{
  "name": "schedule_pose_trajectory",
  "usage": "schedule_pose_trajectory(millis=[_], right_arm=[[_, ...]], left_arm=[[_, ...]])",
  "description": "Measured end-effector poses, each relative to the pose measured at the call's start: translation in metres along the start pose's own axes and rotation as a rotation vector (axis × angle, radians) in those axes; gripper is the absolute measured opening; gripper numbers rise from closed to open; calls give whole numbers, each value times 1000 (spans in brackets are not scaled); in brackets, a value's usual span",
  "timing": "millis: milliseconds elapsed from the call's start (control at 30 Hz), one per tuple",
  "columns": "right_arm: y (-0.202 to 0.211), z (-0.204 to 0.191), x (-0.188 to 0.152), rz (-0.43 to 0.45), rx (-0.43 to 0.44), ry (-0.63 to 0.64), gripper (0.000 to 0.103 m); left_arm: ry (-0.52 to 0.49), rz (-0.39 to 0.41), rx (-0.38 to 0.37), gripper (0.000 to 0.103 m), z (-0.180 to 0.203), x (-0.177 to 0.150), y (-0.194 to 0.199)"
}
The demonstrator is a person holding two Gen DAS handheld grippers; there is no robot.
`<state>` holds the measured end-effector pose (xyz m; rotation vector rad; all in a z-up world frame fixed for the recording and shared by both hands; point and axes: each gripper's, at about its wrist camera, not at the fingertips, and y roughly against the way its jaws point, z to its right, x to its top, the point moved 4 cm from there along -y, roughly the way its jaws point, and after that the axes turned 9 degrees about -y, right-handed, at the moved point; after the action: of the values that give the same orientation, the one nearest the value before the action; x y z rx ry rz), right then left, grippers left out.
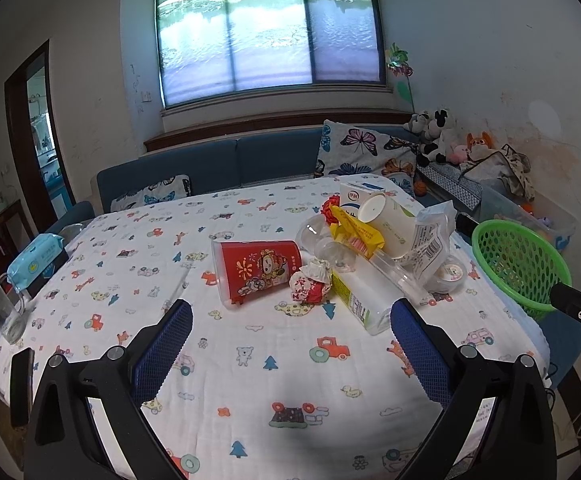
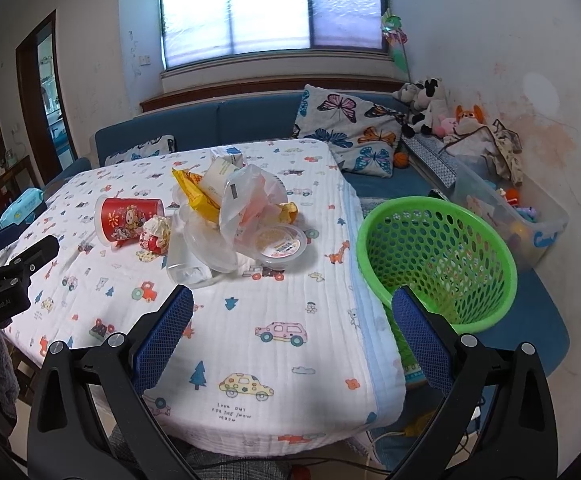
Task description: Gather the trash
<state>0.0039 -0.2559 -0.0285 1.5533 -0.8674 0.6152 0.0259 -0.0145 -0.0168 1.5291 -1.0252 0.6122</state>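
My left tool and my right tool both hover with fingers spread wide apart, gripping nothing, over a bench draped in a cartoon-print cloth. The trash sits heaped mid-bench: a red paper cup on its side, a crumpled red-and-white wrapper touching it, a yellow wrapper, a white paper cup, a clear plastic bag and a lidded round tub. A green mesh basket stands just beside the bench's right edge.

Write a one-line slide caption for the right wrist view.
Open right gripper faces a trash pile on the table, green basket alongside.
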Motion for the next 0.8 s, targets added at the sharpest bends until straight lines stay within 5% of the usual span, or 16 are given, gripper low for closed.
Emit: schedule_pose_trajectory(millis=[800], right_arm=[[-12, -9, 0, -6, 28, 18, 99]], left_arm=[[-1, -5, -3, 96, 1, 0, -2]])
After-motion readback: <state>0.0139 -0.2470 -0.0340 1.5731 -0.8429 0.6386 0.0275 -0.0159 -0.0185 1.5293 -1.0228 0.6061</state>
